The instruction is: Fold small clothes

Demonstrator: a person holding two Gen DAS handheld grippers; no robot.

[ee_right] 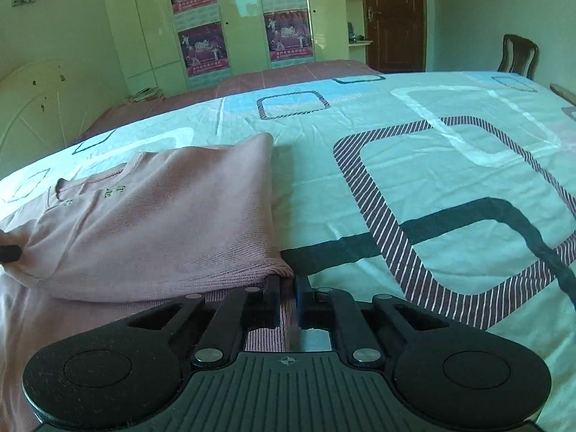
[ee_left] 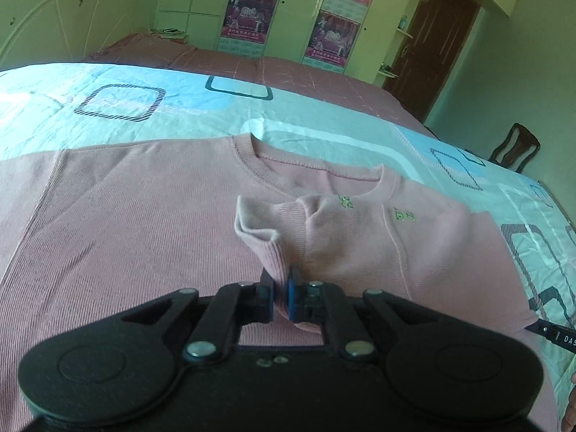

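Observation:
A pink ribbed sweater (ee_left: 126, 223) lies flat on the bed, neck hole away from me. Its right side is folded over onto the body, showing green embroidered letters (ee_left: 403, 215). My left gripper (ee_left: 280, 280) is shut on the pink sleeve cuff (ee_left: 266, 230) and holds it over the sweater's middle. My right gripper (ee_right: 287, 284) is shut on the sweater's folded edge (ee_right: 273, 270) at the near right corner. The sweater (ee_right: 162, 223) fills the left of the right wrist view. The left gripper's tip (ee_right: 9, 252) shows at the far left edge there.
The bed has a pale sheet (ee_right: 432, 180) with rounded square patterns, and a pink cover (ee_left: 288, 72) behind. A wardrobe with posters (ee_right: 234, 28), a brown door (ee_right: 392, 18) and a wooden chair (ee_right: 518, 54) stand at the back. The other gripper's tip (ee_left: 554, 334) shows at right.

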